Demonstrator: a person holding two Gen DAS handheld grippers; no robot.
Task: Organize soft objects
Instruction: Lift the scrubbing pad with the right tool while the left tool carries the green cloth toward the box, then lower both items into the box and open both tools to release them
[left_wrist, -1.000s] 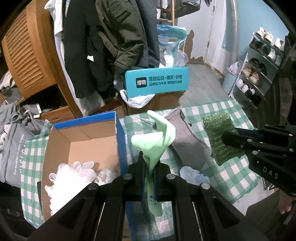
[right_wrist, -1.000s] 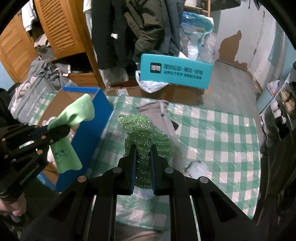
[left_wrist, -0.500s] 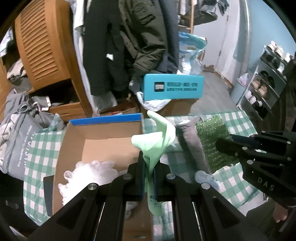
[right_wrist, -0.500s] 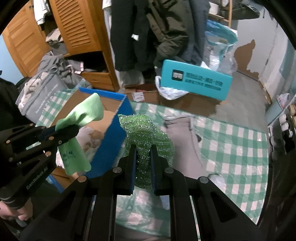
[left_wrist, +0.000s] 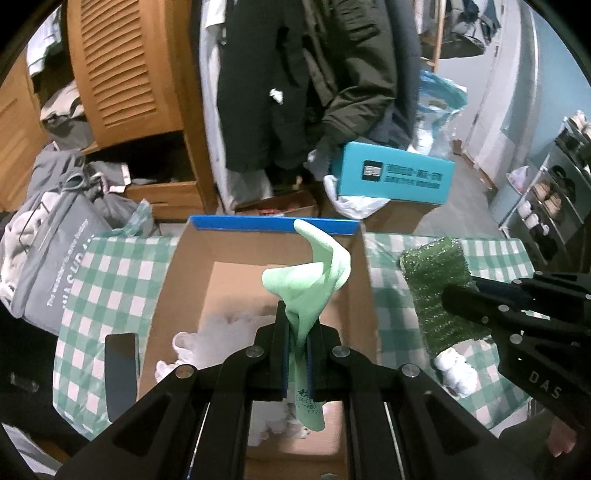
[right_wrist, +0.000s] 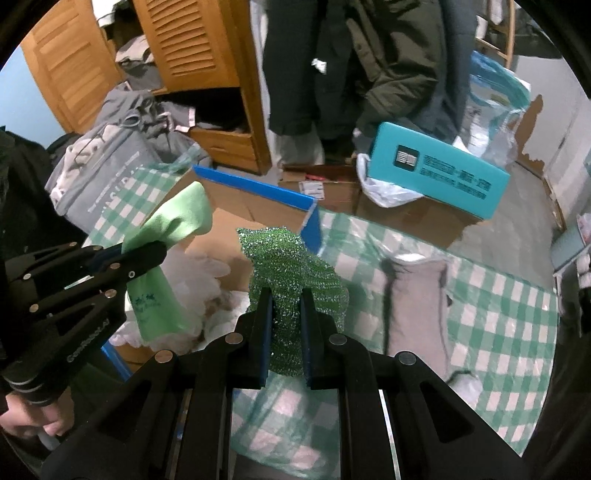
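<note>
Transfer toward the cardboard box (left_wrist: 258, 229) is under way. A second ago both loads were held over the checked cloth (right_wrist: 498, 295), with the box off to the left of the tools. Now the left gripper (left_wrist: 297, 332) is held over the box opening, and the right gripper (right_wrist: 283, 314) has been brought up to the blue-edged rim. By judgement, the carry is nearly done and release into the box is the step left.

Left gripper: clamped on a pale green cloth (left_wrist: 314, 273), which stands up from the jaws and hangs below them, printed end down. Right gripper: clamped on a glittery green scouring pad (right_wrist: 291, 266), which bulges above and below the pads.

Counts:
- held items: two, one per tool;
- box: one, with a white fluffy heap (left_wrist: 221, 328) directly under the left tool; pieces not countable;
- on the cloth to the right of the right tool: one grey fabric piece (right_wrist: 413, 302) and one small white soft item (left_wrist: 456, 373).

Two pieces are thus judged outstanding after this drop.
</note>
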